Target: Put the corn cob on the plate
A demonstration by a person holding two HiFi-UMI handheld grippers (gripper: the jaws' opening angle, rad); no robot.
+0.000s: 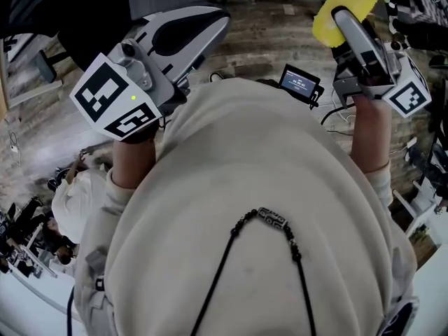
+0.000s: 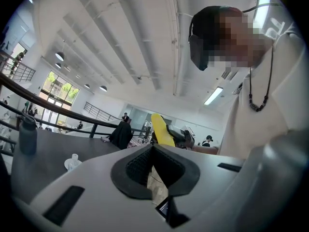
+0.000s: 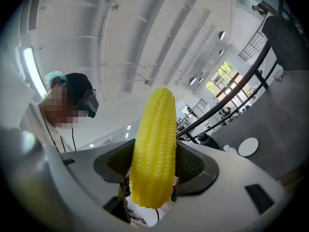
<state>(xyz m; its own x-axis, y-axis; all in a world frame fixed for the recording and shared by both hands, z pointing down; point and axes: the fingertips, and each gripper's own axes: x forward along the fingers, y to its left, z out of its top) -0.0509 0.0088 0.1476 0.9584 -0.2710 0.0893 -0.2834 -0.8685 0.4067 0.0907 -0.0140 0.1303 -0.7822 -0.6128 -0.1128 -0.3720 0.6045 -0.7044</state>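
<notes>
A yellow corn cob (image 3: 154, 144) stands upright between the dark pads of my right gripper (image 3: 153, 164), which is shut on it. In the head view the corn cob (image 1: 348, 4) sticks up at the top right from the right gripper (image 1: 344, 21), raised in front of the person's chest. A white plate (image 3: 248, 146) lies on a grey table (image 3: 285, 120) far off to the right. My left gripper (image 2: 153, 149) is shut with nothing in it, and its view catches the corn cob (image 2: 161, 129) beyond the tips. The left gripper (image 1: 210, 21) is held at the upper left.
The person's cream sweater (image 1: 259, 208) fills the head view, with a small screen device (image 1: 301, 82) above it and wood-pattern floor (image 1: 266, 40) beyond. A dark bottle (image 2: 27, 135) stands on a dark table (image 2: 53, 156) with a railing behind.
</notes>
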